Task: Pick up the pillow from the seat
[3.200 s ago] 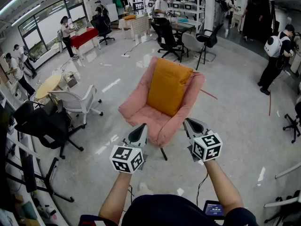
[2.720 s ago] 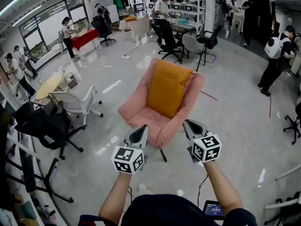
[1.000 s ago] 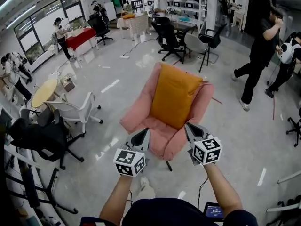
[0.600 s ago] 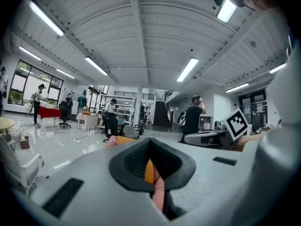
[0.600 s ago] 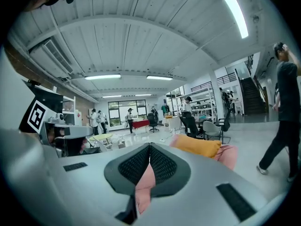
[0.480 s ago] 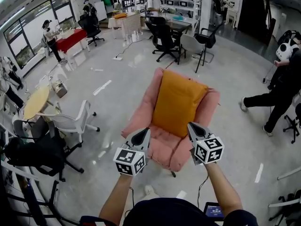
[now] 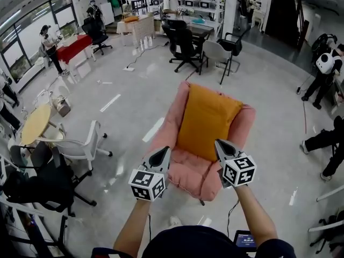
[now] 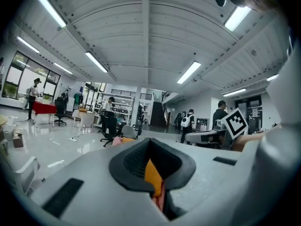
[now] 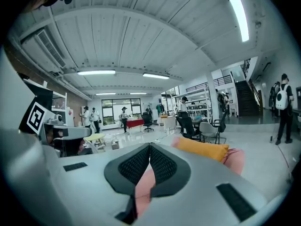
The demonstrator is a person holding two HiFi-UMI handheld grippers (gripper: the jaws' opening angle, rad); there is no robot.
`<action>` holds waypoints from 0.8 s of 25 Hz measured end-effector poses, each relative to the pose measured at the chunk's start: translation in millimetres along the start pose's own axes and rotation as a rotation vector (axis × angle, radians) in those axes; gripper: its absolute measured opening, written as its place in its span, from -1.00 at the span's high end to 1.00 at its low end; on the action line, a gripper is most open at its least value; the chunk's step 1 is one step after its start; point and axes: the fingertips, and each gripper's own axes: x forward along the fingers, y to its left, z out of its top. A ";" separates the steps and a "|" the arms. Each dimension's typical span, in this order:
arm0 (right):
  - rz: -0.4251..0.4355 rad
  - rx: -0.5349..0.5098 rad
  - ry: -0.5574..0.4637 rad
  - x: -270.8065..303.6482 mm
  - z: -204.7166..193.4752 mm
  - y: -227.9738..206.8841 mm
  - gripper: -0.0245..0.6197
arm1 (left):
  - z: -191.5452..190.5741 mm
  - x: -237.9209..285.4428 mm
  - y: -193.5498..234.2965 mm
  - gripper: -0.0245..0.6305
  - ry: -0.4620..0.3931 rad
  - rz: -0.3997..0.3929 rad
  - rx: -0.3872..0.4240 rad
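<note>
Closer than a second ago, the pink upholstered armchair (image 7: 185,172) has grown in the head view as I walk up to it, and the person in black (image 7: 322,141) who was crossing at the right has slid to the frame's edge. Upright against the armchair's backrest, lower edge on the seat, stands the mustard-orange rectangular fabric pillow (image 7: 207,122), well apart from both claws. My left claw (image 7: 160,155) and right claw (image 7: 220,145) are side by side before the seat's front edge, each with its jaws pressed together and nothing between them. The orange and pink seen past the pads are only the pillow and chair beyond.

I judge this to be the approach. To do it well I should part both pairs of jaws before reaching in, come at the pillow's two side edges, pinch deep enough that the soft cloth cannot slip, then lift it clear of the armrests.

Nothing lies between me and the seat. Off to the left stand a black office chair (image 7: 37,184), a white mesh office chair (image 7: 80,144) and a round pale-wood table (image 7: 35,123). A grey shell chair (image 7: 215,50) sits behind the armchair, out of my way
</note>
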 end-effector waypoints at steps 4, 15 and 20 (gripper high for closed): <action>-0.014 -0.001 0.008 11.9 -6.0 13.6 0.87 | -7.7 -8.7 17.6 0.92 0.002 -0.017 -0.014; 0.001 -0.021 0.047 40.8 -14.1 37.7 0.87 | -11.4 -19.3 52.0 0.92 0.003 -0.014 -0.053; 0.003 -0.028 0.051 53.9 -10.4 36.8 0.87 | -7.0 -18.4 63.1 0.92 -0.004 -0.013 -0.050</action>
